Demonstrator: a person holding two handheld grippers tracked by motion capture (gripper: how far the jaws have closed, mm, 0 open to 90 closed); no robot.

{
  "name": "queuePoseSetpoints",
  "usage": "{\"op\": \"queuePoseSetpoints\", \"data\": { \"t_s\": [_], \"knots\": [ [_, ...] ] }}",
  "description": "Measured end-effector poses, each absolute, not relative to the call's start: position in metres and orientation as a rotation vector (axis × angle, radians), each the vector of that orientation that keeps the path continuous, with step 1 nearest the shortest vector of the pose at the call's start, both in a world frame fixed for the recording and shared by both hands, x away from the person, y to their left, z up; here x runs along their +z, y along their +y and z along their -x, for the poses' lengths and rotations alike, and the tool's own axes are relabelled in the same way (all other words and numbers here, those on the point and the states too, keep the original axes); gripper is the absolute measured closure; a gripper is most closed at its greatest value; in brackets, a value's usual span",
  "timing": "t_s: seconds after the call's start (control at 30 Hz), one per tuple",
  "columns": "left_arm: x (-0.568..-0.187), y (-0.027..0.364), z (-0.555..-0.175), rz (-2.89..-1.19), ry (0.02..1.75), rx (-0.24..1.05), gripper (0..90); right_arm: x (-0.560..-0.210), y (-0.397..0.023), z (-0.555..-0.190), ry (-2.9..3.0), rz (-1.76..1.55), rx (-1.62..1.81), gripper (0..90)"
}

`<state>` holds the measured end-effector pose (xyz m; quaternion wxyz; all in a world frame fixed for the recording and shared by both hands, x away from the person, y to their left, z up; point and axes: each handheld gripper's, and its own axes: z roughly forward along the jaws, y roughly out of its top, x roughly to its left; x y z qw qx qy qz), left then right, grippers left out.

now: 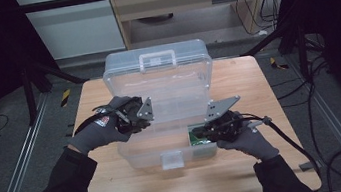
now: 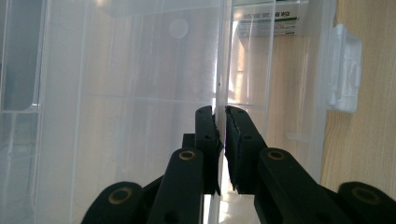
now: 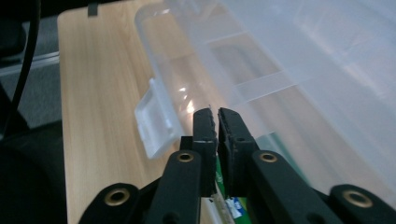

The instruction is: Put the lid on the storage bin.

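Two hand-held grippers work the clear box [image 1: 160, 107] mid-table: your left hand-held gripper [image 2: 219, 140] pinches its raised lid's edge, while your right hand-held gripper [image 3: 217, 126], jaws closed and empty, hovers above the green packet [image 1: 198, 136] at the box's front-right corner.

In the high view the green box [image 1: 197, 136] inside the clear case [image 1: 164, 102] is partly hidden behind the right claw [image 1: 203, 133], and its print is too small to read. In the right gripper view that green box [image 3: 233, 207] shows as a sliver between the jaws, cut off at the bottom edge. In the left gripper view the box's label [image 2: 271, 21] is blurred through the plastic and cut off at the top. The desk [image 1: 120, 184] is cut off at the bottom edge.
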<state>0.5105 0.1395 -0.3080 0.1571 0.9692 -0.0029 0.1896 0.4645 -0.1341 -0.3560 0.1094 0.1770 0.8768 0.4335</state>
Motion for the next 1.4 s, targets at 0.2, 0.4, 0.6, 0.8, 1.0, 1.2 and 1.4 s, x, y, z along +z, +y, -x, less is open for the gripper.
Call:
{"op": "queuePoseSetpoints", "data": {
  "t_s": [0.2,0.4,0.6,0.8,1.0,1.2,1.4],
  "knots": [
    [-0.309,0.14,-0.51,-2.77,0.001,0.541,83.1,-0.34,-0.15,-0.468,2.441,-0.596,1.398,90.0],
    [-0.309,0.141,-0.509,-2.772,-0.004,0.539,82.9,-0.326,-0.167,-0.483,2.259,-0.745,1.489,90.0],
    [-0.31,0.141,-0.508,-2.763,-0.008,0.538,82.8,-0.321,-0.18,-0.506,2.166,-0.883,1.492,90.0],
    [-0.311,0.141,-0.508,-2.755,-0.006,0.536,82.6,-0.322,-0.186,-0.521,2.125,-0.964,1.459,90.0],
    [-0.313,0.143,-0.506,-2.747,-0.004,0.522,82.6,-0.325,-0.187,-0.528,2.121,-1.014,1.432,90.0],
    [-0.314,0.143,-0.505,-2.75,-0.009,0.512,82.1,-0.324,-0.189,-0.53,2.088,-1.03,1.433,90.0],
    [-0.318,0.142,-0.504,-2.734,-0.019,0.495,80.6,-0.323,-0.191,-0.53,2.081,-1.035,1.429,90.0]
  ]
}}
